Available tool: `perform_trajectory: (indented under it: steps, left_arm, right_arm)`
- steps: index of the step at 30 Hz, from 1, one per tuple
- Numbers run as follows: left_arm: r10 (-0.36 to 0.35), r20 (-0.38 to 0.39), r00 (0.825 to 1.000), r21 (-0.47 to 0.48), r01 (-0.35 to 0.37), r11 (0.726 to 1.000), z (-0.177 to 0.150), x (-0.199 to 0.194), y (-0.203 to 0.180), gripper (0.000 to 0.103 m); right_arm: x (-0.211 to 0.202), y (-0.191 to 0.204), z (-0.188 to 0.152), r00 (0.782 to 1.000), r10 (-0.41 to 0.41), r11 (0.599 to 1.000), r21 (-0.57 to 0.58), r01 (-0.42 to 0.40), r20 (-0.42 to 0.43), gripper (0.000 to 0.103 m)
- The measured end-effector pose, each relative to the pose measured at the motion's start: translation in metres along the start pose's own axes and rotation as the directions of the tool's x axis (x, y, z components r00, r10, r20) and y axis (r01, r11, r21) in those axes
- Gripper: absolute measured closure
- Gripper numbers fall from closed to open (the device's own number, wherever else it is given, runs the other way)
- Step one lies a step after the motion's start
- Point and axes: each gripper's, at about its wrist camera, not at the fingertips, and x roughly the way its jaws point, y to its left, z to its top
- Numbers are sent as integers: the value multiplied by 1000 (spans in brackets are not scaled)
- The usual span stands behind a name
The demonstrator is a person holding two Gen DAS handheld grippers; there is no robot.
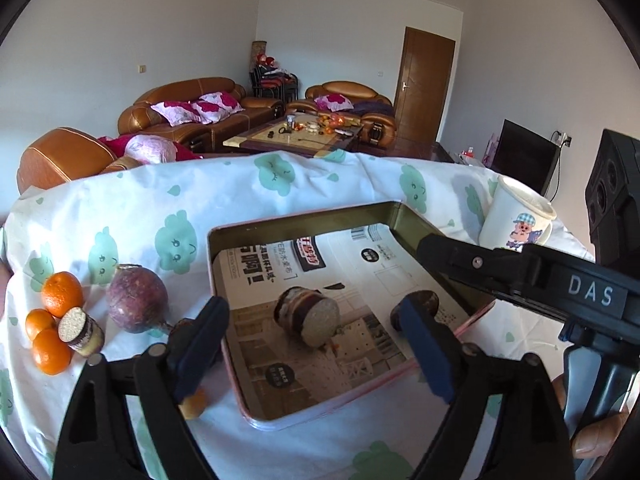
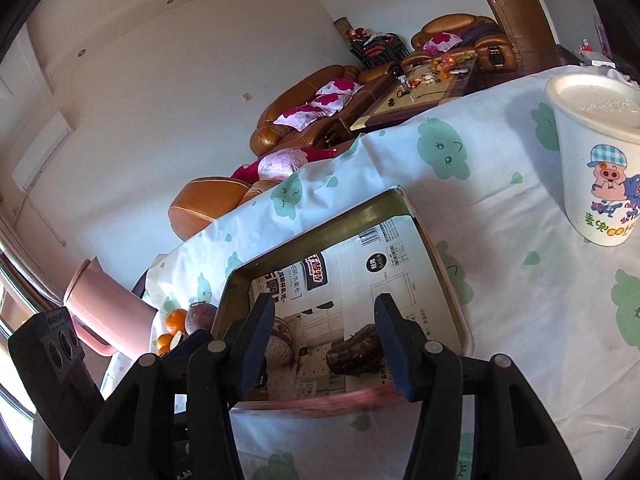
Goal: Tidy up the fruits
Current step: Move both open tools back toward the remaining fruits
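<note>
A pink-rimmed tin tray (image 1: 224,256) lined with printed paper lies on the cloth-covered table. In it lie a cut sugarcane piece (image 1: 308,316) and a dark piece (image 1: 424,300) partly behind my right finger. My left gripper (image 1: 316,356) is open and empty above the tray's near part. Left of the tray lie a purple passion fruit (image 1: 136,300), three oranges (image 1: 62,294) and another cane piece (image 1: 80,330). In the right wrist view my right gripper (image 2: 324,348) is open and empty over the tray (image 2: 404,208), with the dark piece (image 2: 354,350) between its fingers and the cut piece (image 2: 278,346) at the left finger.
A white cartoon cup (image 1: 516,220) stands right of the tray; it also shows in the right wrist view (image 2: 596,164). The right gripper's arm (image 1: 520,276) crosses the tray's right side. A pink pitcher (image 2: 100,308) stands at the table's left edge. Sofas and a coffee table are behind.
</note>
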Motion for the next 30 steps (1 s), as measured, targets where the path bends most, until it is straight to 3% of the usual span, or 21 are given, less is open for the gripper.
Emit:
perform_trajectory:
  steps: [2,9,12,17,25,28,30]
  left_arm:
    - [39,37,999,3,-39,999,2,-10,6,3]
    - [152,58,987,-100,-146,984,3,-36,66,0]
    - [239,33,970,-114,-234,965,-1,-41,92,0]
    - [327,20,945,-128,-322,938,-10,-51,123,0]
    - [361,-41,932,-127,-363,923,-18,-48,140,0]
    - [402,-56,914,-121,-406,906,-18,-48,143,0]
    - [408,-62,911,-145,-413,899,-18,-49,148,0]
  right_arm:
    - [-3,4,0,999,-16,1000,-25,16,28,49]
    - [-10,27,-6,989,-107,976,-177,125,106,49]
    - [-8,37,-11,987,-116,964,-229,138,108,49]
    - [-5,52,-22,986,-120,945,-291,149,116,49]
    - [1,85,-46,983,-126,884,-434,173,136,49]
    - [2,100,-56,989,-88,873,-469,134,118,49]
    - [3,113,-64,993,-59,862,-496,101,100,49]
